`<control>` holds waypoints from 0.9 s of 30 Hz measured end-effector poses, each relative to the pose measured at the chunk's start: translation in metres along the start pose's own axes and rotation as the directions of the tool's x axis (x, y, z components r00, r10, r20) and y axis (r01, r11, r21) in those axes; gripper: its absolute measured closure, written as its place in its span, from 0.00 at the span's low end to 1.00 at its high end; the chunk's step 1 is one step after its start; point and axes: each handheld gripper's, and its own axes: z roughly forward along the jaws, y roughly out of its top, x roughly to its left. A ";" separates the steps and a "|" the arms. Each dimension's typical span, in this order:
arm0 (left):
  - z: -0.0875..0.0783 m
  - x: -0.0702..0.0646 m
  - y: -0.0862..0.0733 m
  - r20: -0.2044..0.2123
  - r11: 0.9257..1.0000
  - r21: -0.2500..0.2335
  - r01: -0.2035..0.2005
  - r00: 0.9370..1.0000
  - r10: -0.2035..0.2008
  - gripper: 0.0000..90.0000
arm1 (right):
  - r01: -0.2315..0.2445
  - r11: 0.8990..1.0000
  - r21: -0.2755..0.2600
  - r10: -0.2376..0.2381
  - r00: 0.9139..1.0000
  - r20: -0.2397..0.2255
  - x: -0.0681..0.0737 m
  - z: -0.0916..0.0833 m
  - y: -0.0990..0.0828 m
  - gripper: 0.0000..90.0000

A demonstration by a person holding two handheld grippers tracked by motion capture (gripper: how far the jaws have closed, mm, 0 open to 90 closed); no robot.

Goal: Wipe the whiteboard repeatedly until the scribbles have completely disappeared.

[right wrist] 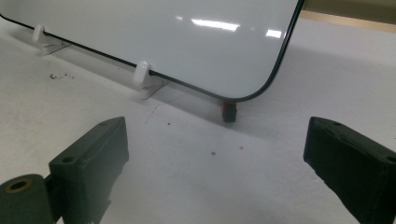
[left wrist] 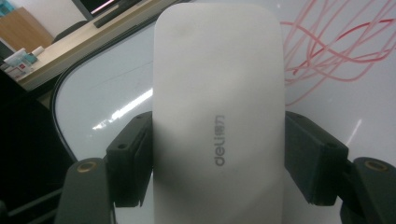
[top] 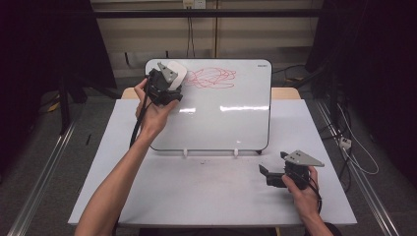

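Note:
A whiteboard (top: pixel 226 118) leans on small white stands (right wrist: pixel 140 74) at the back of the white table (top: pixel 206 191). Red scribbles (top: pixel 211 77) cover its upper middle. My left gripper (top: pixel 169 83) is up at the board's top left corner, shut on a white eraser (left wrist: pixel 219 116) whose flat face rests against the board just left of the scribbles (left wrist: pixel 336 51). My right gripper (top: pixel 270 174) rests low on the table in front of the board's lower right corner (right wrist: pixel 261 93), jaws wide apart with nothing between them.
A small dark marker cap or stub (right wrist: pixel 229 112) lies under the board's lower right corner. Tiny specks dot the table in front of the board. Dark curtains and cables flank the table; a metal rail (top: pixel 364 187) runs along the right.

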 end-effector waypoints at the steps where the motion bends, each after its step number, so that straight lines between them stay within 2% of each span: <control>1: 0.000 -0.003 0.004 0.007 1.000 0.011 -0.015 1.000 0.015 0.35 | 0.001 1.000 0.002 -0.001 1.000 -0.001 0.000 0.000 0.000 0.07; 27: 0.005 -0.020 0.013 0.027 0.999 0.010 -0.053 0.998 0.053 0.35 | 0.000 1.000 -0.001 0.000 1.000 -0.002 0.001 0.000 0.000 0.07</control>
